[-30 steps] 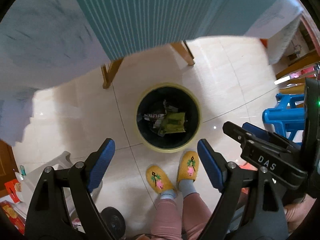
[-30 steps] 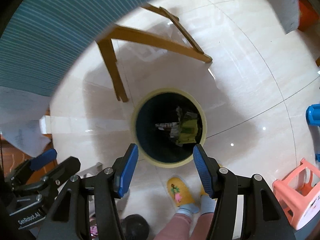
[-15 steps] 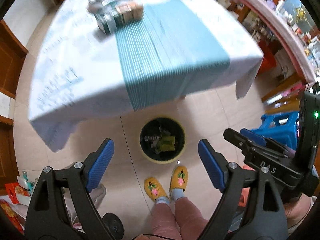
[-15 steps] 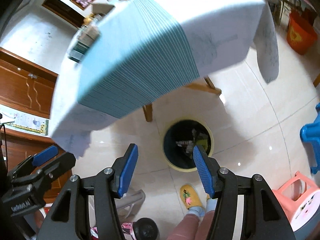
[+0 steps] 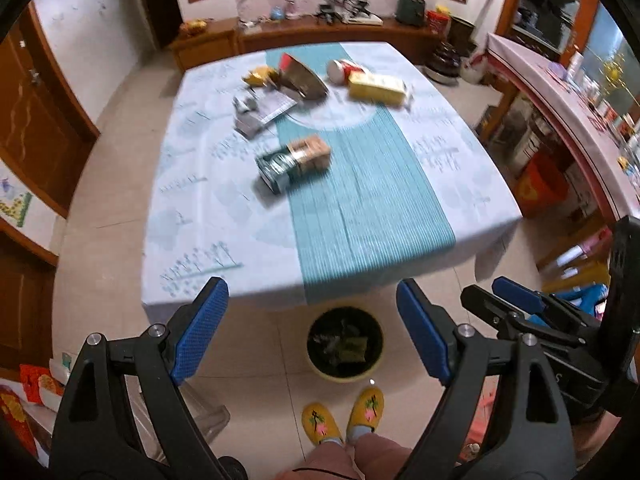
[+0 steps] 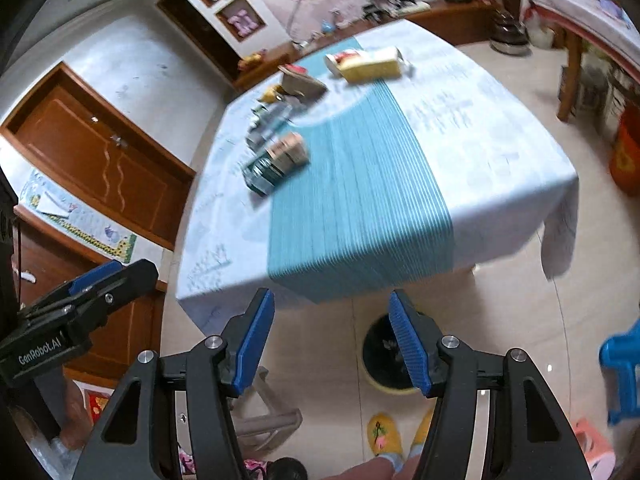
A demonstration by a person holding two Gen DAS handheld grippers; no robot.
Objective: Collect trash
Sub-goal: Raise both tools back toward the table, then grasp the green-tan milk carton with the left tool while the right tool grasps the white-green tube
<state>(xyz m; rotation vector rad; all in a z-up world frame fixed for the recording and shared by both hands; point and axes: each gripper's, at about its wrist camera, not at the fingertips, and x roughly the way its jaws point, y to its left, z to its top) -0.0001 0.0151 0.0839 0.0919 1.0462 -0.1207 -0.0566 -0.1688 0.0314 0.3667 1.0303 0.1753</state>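
The left gripper [image 5: 312, 332] tilts down over the table [image 5: 192, 216] edge, jaws wide apart and empty; the right gripper [image 6: 332, 340] likewise, empty. The bin [image 5: 345, 344] stands on the floor below, trash inside. Boxes [image 5: 294, 162] lie on the table. Only the right view shows a blue stool [image 6: 622, 364].

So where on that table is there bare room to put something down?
The near half of the tablecloth is bare, from the green-and-brown box to the table's near edge. The right side is clear too. The far end is crowded around the yellow box.
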